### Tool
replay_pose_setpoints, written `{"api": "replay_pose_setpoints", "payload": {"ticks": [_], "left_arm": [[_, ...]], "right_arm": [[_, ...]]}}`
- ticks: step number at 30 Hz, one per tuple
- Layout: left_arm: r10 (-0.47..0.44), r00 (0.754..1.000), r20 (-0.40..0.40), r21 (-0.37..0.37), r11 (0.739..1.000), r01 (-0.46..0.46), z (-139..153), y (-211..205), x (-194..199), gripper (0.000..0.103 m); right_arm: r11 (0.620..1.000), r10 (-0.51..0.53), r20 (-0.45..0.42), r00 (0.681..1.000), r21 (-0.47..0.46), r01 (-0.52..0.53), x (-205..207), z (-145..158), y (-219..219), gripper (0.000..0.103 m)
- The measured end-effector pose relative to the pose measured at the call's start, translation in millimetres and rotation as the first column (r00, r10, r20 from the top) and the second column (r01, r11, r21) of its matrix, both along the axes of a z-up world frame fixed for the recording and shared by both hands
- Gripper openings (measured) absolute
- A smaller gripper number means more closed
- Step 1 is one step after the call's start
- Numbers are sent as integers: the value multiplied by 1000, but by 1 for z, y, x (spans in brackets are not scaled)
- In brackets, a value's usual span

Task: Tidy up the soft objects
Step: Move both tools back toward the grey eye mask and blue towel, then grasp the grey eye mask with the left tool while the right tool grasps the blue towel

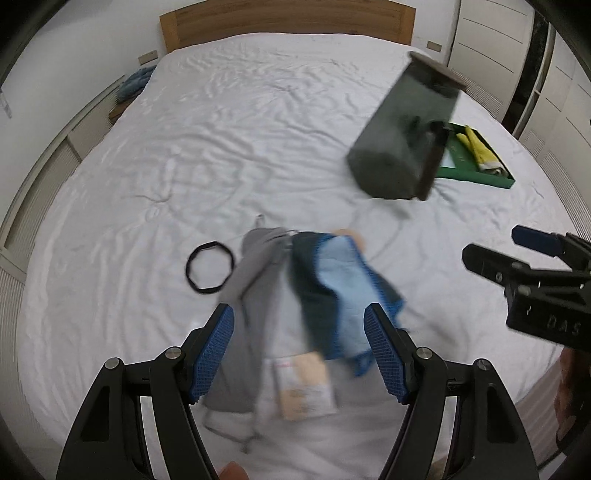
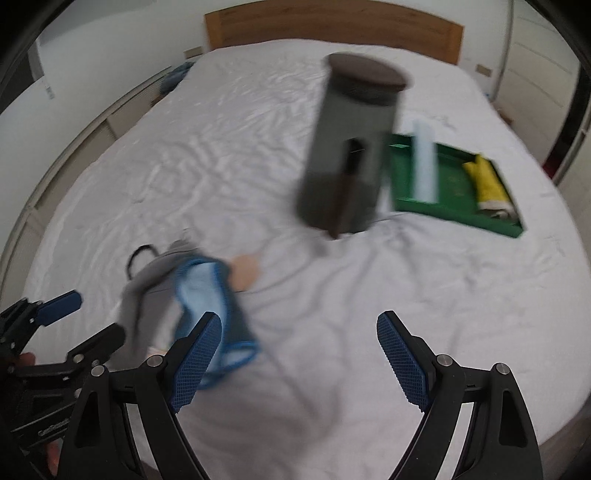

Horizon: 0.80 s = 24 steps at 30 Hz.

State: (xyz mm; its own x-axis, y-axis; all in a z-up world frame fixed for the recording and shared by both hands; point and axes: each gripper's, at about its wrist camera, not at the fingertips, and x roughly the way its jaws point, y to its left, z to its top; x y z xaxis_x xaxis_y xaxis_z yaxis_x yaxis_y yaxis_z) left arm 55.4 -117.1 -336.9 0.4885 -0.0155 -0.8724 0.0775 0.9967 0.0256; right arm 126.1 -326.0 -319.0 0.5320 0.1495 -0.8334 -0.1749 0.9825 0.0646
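While both views are smeared with blur, the layout on the bed (image 1: 184, 147) reads well enough. Take the dark bin (image 1: 402, 136) as landmark: a tall grey cylinder with a flat dark rim, tilted, on the white sheet toward the headboard (image 1: 288, 22); whether its base rests on the sheet I cannot tell. Just behind the bin, on its right, lies a green tray (image 1: 476, 173) holding a yellow item (image 1: 480, 147) and, in the right wrist view, a pale blue strip (image 2: 424, 162) propped across it. On the near side of the bin, well apart from it, sits the pile of soft things: a grey cloth (image 1: 251, 295), a blue cloth (image 1: 347, 291) with brighter blue edging overlapping the grey one, and a tan piece (image 1: 306, 391) below them. A black band (image 1: 209, 266) lies flat just left of the pile, farther from the bin. The left gripper (image 1: 299, 354) stands wide, its blue pads either side of the pile and above it, closed on nothing. The right gripper (image 2: 299, 360) is likewise spread wide and empty, over bare sheet between pile and bin, its left pad in front of the blue cloth.
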Motion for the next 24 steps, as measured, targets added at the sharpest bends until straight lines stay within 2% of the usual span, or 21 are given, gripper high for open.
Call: {"api": "replay_pose_setpoints", "payload": {"ticks": [9, 15, 24], "left_arm": [[-10, 999, -32, -33, 999, 9, -31, 52, 20, 67], [-51, 993, -103, -129, 991, 38, -56, 65, 36, 67], [-69, 980, -186, -181, 983, 35, -88, 71, 52, 67]], "right_arm": [[997, 70, -59, 996, 19, -69, 25, -40, 35, 87], [993, 118, -96, 988, 34, -115, 40, -67, 49, 88], [987, 158, -127, 979, 52, -153, 61, -99, 62, 90]]}}
